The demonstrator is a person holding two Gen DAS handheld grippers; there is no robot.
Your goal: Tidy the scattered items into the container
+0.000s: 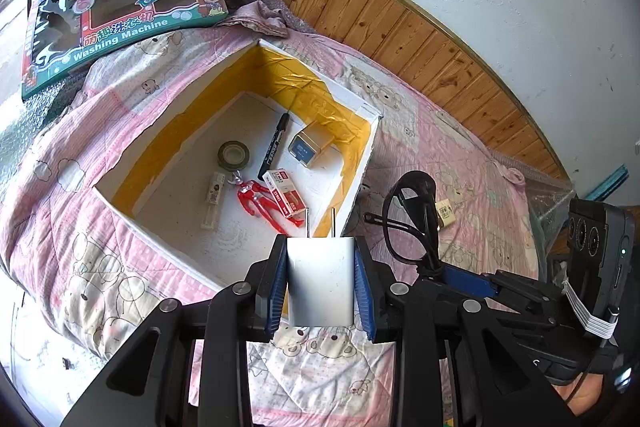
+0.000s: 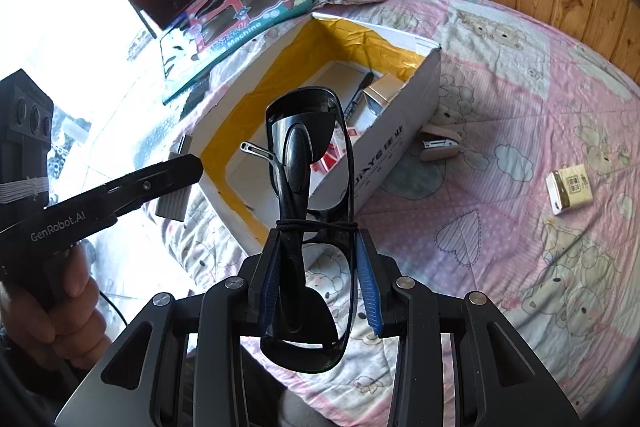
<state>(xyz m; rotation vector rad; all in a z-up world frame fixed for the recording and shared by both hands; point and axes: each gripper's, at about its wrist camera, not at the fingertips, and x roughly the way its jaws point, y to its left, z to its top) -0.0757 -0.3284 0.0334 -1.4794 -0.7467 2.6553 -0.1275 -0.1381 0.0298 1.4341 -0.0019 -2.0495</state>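
Pinched between my left jaws (image 1: 321,281), a white charger plug (image 1: 321,277) is pointing its two prongs forward, hanging over the near wall of the white box (image 1: 362,179) with the yellow-taped lining. My right jaws (image 2: 316,279) are closing on a pair of black sunglasses (image 2: 308,163), folded and bound with a thin black band, which are standing up just short of the same box. That box is sitting toward the head end of the bed (image 1: 80,259), on a pink bear-print quilt. Inside it are lying a roll of tape (image 1: 233,155), a black marker (image 1: 274,145), a small tin (image 1: 310,145), a red figure (image 1: 260,201), a red-and-white carton (image 1: 286,193) and a pale little tube (image 1: 212,199). Out on the quilt, a beige stapler (image 2: 440,143) is resting just beside the box's right wall, and a small tan packet (image 2: 570,189) is lying further toward the right edge of the bed. Two toy cartons (image 1: 120,7) are lying at the far left corner.
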